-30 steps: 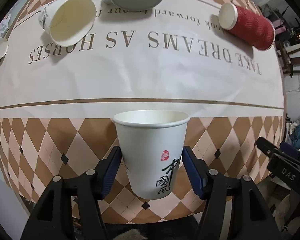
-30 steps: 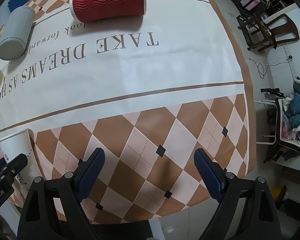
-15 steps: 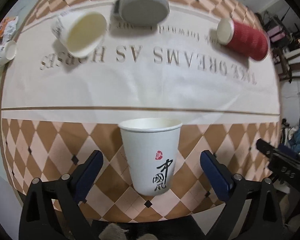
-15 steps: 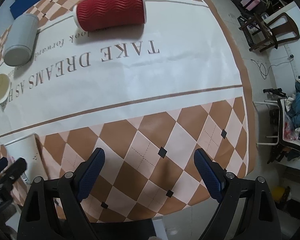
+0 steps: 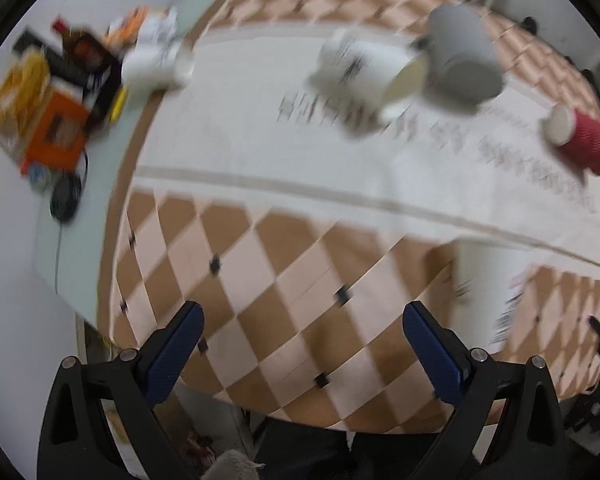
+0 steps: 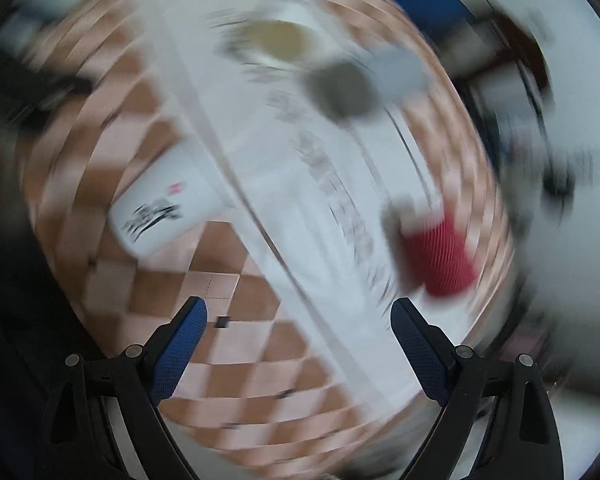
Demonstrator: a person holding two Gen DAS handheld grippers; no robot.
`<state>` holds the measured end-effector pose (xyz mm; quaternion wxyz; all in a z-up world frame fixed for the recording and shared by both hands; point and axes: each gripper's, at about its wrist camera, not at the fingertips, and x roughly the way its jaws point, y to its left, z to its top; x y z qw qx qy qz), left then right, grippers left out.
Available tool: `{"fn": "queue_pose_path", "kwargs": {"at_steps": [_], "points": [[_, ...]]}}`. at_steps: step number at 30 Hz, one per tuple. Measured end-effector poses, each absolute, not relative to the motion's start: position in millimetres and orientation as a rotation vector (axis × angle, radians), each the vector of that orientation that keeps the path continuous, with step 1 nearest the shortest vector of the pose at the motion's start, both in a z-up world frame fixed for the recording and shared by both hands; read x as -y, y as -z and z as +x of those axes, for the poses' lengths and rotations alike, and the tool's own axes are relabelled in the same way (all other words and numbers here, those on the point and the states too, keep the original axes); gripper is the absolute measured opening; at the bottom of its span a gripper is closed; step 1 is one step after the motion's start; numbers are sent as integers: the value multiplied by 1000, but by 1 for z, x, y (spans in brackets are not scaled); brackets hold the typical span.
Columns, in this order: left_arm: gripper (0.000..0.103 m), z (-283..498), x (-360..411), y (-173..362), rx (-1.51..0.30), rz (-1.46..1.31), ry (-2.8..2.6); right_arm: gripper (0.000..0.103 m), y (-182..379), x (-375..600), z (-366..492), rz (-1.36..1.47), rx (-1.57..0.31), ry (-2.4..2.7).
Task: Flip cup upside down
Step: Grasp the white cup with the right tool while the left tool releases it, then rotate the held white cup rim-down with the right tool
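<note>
A white paper cup with black calligraphy (image 5: 492, 284) stands on the checked part of the tablecloth, to the right of my left gripper (image 5: 300, 324). The left gripper is open and empty, and apart from the cup. In the blurred, rolled right wrist view the same cup (image 6: 168, 208) lies above and left of my right gripper (image 6: 298, 320), which is open and empty.
A second white cup (image 5: 368, 76), a grey tumbler (image 5: 460, 56) and a red ribbed cup (image 5: 580, 140) lie on their sides at the far part of the cloth. Clutter with an orange box (image 5: 56, 132) sits at the far left. The table's near edge (image 5: 300, 420) is close.
My left gripper has let go of the white cup, opened wide and swung left. My right gripper has rolled and swung fast toward the cup; its view is smeared.
</note>
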<state>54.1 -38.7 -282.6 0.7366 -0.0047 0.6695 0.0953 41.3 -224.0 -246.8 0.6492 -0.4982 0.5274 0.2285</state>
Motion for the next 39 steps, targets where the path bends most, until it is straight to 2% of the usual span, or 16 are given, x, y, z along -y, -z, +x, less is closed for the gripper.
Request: {"fn": "queue_pose_path", "kwargs": {"at_steps": [5,10,15,21,26,30,33,35,39], "points": [[101,40,26,324,-1533,-44,-241,92,284,183,-3,-1718,-923,-778],[102,32,15,341,-1543,-89,-260,88,319,180,-35,-2124,-663,-976],[102,24,5,347,-1545,-125,-264,87,339,183,-51,-2403,-404,-1117],[102,14,-9,351,-1542,-155,-287,85,356,194,-56,-2615,-121,-1202],[102,6,-23,359,-1539,-189,-310,84,365,201,-53,-2705,7,-1250],[102,3,-32,363,-1541,-207,-322,81,372,203,-50,-2753,69,-1277],[102,1,-37,367,-1541,-209,-324,75,379,203,-48,-2777,99,-1292],[102,-3,-45,371,-1543,-210,-324,63,383,205,-49,-2786,99,-1299],[102,-2,-49,375,-1543,-208,-325,63,385,202,-47,-2774,59,-1296]]}}
